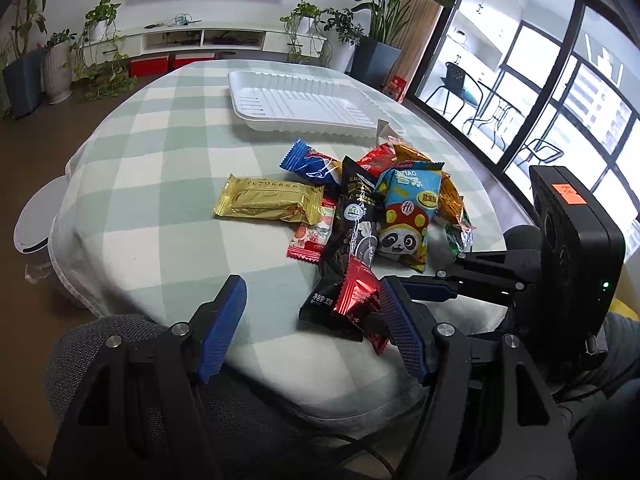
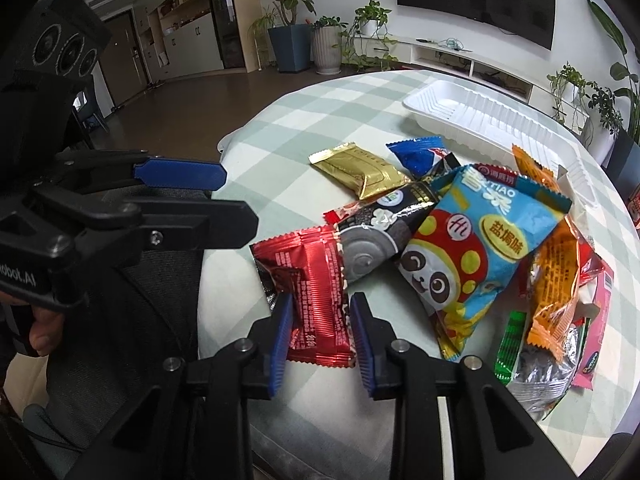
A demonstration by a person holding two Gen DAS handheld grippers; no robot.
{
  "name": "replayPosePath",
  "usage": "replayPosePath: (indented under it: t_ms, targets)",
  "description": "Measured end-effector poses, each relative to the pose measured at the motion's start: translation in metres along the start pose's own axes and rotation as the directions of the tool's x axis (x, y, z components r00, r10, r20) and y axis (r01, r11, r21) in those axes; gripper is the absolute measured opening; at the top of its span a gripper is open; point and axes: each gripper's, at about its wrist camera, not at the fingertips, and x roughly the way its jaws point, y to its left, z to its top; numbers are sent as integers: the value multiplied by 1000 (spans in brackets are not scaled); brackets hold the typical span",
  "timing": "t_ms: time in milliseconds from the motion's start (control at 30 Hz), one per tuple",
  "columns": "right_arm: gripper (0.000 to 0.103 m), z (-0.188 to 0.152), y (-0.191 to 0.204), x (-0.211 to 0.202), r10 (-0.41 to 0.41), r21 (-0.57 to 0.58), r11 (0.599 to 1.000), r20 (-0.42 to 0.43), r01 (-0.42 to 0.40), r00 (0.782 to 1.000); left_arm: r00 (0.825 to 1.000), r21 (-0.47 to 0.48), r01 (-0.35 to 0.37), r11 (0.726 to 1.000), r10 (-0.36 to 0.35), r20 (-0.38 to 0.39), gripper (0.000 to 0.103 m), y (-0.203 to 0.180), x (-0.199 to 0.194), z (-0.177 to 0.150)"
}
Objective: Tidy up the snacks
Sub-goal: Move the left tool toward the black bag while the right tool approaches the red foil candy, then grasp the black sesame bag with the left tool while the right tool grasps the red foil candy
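Note:
A pile of snack packets lies on the checked tablecloth (image 1: 160, 184): a gold bar (image 1: 268, 200), a blue packet (image 1: 310, 162), a black packet (image 1: 352, 216), a blue panda packet (image 1: 408, 212) and orange ones (image 2: 556, 264). A white plastic tray (image 1: 304, 104) stands behind the pile, empty; it also shows in the right wrist view (image 2: 480, 116). My right gripper (image 2: 320, 316) is shut on a red foil packet (image 2: 316, 284) at the pile's near edge. My left gripper (image 1: 312, 312) is open and empty just left of that packet (image 1: 358, 292).
The table's near edge is close to both grippers, with a grey chair (image 1: 132, 332) below it. A white bin (image 1: 34, 216) stands at the table's left. Plants (image 1: 100, 28), a TV cabinet (image 1: 200, 38) and glass doors (image 1: 540, 80) lie beyond.

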Motion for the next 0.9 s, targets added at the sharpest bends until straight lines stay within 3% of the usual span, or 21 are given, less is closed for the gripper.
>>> replayPosePath:
  t_ms: [367, 533, 900]
  targets:
    - [31, -1, 3, 4, 8, -32, 999, -2, -9, 1000, 1000, 25, 2, 1000, -2, -13, 68, -1, 4, 2]
    - [21, -5, -4, -5, 14, -1, 1000, 9, -14, 1000, 1000, 45, 3, 999, -2, -20, 68, -5, 6, 5]
    - [21, -18, -29, -34, 14, 93, 995, 30, -17, 999, 997, 126, -19, 992, 28, -71, 68, -28, 26, 15]
